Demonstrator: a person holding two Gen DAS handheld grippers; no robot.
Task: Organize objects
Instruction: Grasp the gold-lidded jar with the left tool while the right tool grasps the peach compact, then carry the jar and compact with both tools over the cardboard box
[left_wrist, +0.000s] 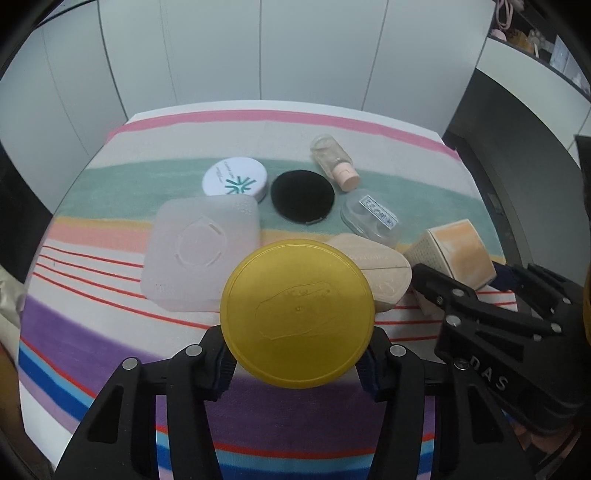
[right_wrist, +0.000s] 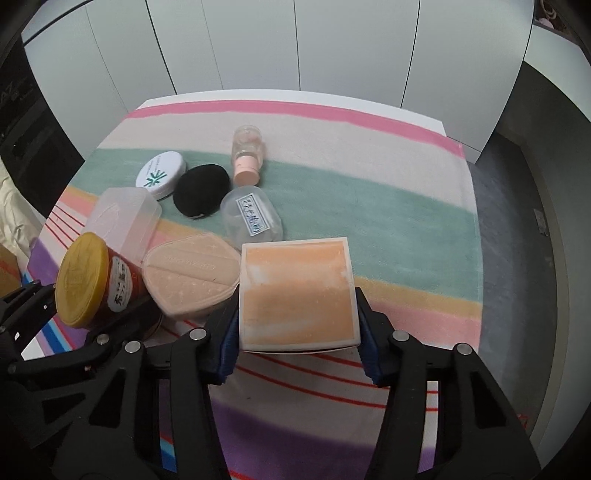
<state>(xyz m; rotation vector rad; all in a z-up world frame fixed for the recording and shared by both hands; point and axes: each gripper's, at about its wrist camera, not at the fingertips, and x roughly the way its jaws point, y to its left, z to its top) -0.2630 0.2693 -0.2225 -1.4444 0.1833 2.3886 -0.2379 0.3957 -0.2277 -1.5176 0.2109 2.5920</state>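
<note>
My left tongs (left_wrist: 297, 363) are clamping the yellow-lidded jar (left_wrist: 297, 314); my right tongs (right_wrist: 297, 354) are gripping the orange box (right_wrist: 297, 295). 1 beige sponge (right_wrist: 188, 282) is lying between them.

black hand-held gripper (left_wrist: 297, 369), blue pads (left_wrist: 226, 373)
</note>
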